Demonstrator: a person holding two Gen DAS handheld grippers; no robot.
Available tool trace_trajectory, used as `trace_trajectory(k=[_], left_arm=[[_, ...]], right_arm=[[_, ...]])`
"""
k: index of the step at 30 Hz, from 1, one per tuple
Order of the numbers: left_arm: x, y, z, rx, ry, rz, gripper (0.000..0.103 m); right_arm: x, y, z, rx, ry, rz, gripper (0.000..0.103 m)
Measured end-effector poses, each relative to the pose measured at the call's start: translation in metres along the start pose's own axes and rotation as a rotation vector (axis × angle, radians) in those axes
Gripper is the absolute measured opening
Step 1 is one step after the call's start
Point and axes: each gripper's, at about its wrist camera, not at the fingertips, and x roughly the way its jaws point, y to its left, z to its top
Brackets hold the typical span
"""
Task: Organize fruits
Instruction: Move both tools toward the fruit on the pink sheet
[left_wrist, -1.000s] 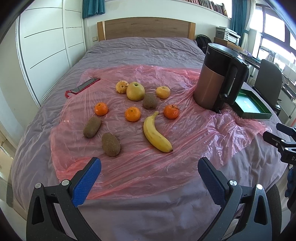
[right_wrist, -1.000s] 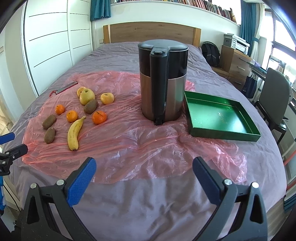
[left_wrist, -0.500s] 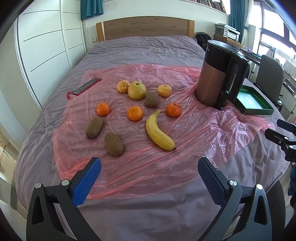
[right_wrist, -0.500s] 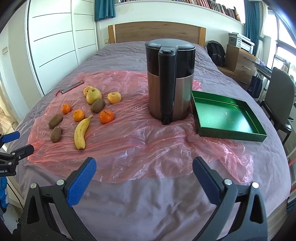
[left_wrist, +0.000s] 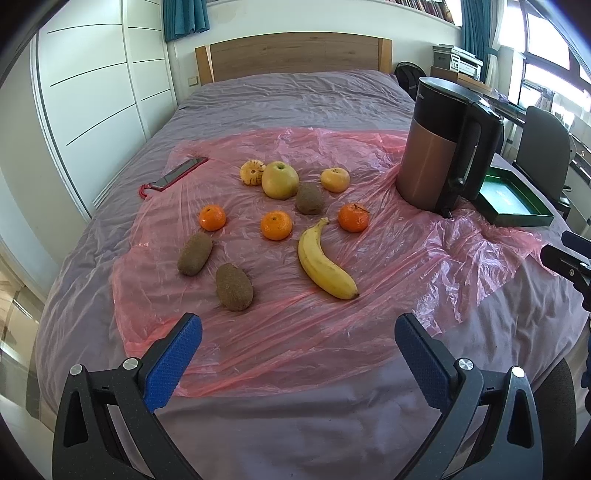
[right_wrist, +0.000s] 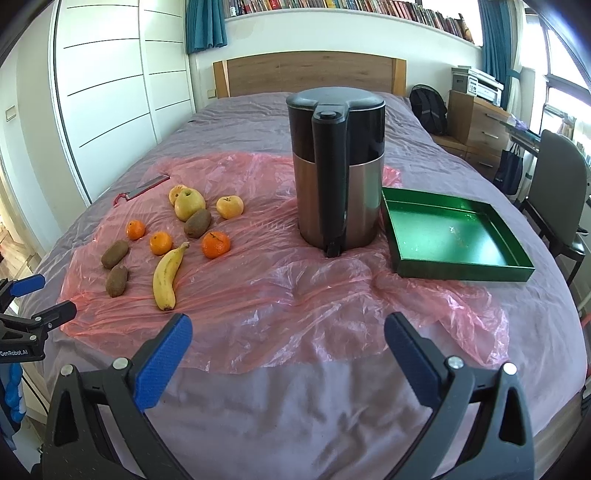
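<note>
Fruit lies on a pink plastic sheet (left_wrist: 332, 332) on the bed: a banana (left_wrist: 323, 264), three oranges (left_wrist: 276, 224), three kiwis (left_wrist: 234, 287), a green apple (left_wrist: 280, 180), a small yellow apple (left_wrist: 335, 180) and a ribbed yellow fruit (left_wrist: 252, 171). An empty green tray (right_wrist: 454, 236) stands right of the kettle. My left gripper (left_wrist: 298, 341) is open and empty, over the sheet's near edge. My right gripper (right_wrist: 288, 341) is open and empty, near the bed's front edge. The fruit also shows in the right wrist view, with the banana (right_wrist: 167, 275) at the left.
A tall copper and black kettle (right_wrist: 338, 177) stands between fruit and tray. A phone with a red strap (left_wrist: 177, 173) lies at the sheet's far left corner. A chair (right_wrist: 561, 192) and drawers stand right of the bed; a white wardrobe is on the left.
Both grippers have drifted a little closer to the bed and slightly left. The jaws stay open. Nothing on the bed has moved.
</note>
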Motion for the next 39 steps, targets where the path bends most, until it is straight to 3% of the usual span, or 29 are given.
trace_trajectory(k=[39], left_arm=[[0.021, 0.011, -0.009, -0.023, 0.042, 0.000, 0.102]], right_arm=[[0.016, 0.029, -0.007, -0.061, 0.047, 0.056, 0.103]])
